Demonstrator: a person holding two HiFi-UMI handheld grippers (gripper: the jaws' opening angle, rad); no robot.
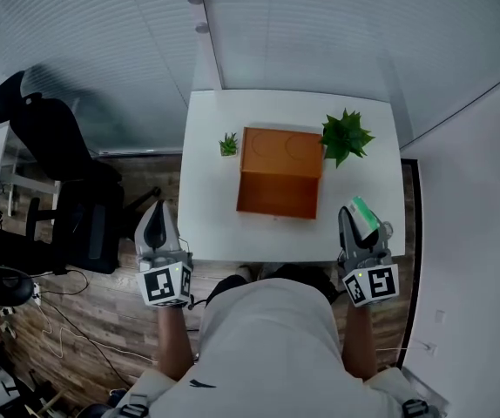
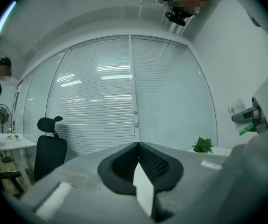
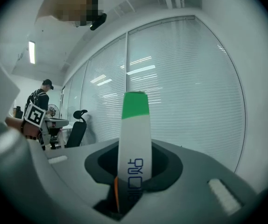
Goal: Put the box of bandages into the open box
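An orange open box [image 1: 276, 197] stands in the middle of the white table [image 1: 208, 220], its opening facing up. The box of bandages [image 1: 366, 213], white with a green end, stands upright between the jaws of my right gripper [image 1: 358, 219], which is shut on it above the table's near right corner. In the right gripper view the box of bandages [image 3: 134, 143] rises out of the right gripper [image 3: 134, 169] against the window blinds. My left gripper [image 1: 155, 213] hangs off the table's left side, its jaws shut and holding nothing. In the left gripper view, the left gripper [image 2: 137, 146] points at the blinds.
A small potted plant [image 1: 228, 144] sits left of the open box and a larger one [image 1: 346, 136] at its right rear corner. A black office chair [image 1: 58, 151] stands left of the table. Cables [image 1: 6, 290] lie on the wood floor. A person [image 3: 39, 99] stands in the background.
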